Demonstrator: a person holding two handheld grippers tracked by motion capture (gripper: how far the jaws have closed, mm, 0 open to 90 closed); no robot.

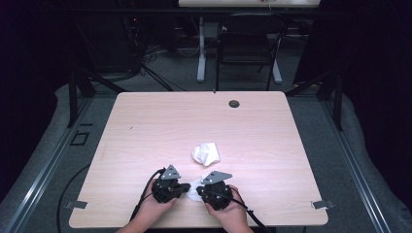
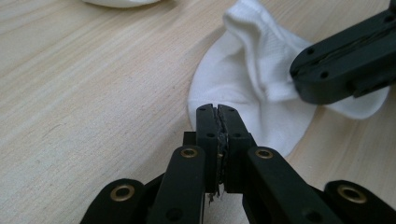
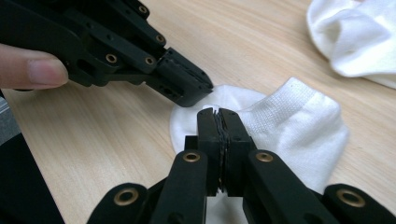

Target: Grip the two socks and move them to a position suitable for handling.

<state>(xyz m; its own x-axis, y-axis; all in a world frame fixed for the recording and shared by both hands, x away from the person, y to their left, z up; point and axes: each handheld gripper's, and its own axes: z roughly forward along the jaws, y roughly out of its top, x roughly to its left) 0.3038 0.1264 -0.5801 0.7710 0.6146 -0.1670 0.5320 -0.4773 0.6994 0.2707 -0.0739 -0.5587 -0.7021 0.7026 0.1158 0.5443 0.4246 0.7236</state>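
While you hold both tools low at the near edge of the surface (image 1: 145,121) in the high view, the left gripper (image 1: 187,187) and right gripper (image 1: 198,190) meet over a small white sock (image 1: 194,191); a second, crumpled sock (image 1: 206,153) lies apart toward the middle.

Left gripper view: your left gripper's (image 2: 218,112) fingers are pressed together at the sock's (image 2: 243,98) rounded edge. Fabric seems pinched at the tips, but I can't tell for sure. The right gripper (image 2: 301,77) bites a raised fold.

Right gripper view: your right gripper's (image 3: 217,113) fingers are closed tight on the sock's (image 3: 299,121) cloth, with the left gripper (image 3: 203,88) clamped at its far rim.

Handling: likely light, soft, floppy, not fragile; it'll sag and bunch. Take it by the hem or a fold, not the flat middle.
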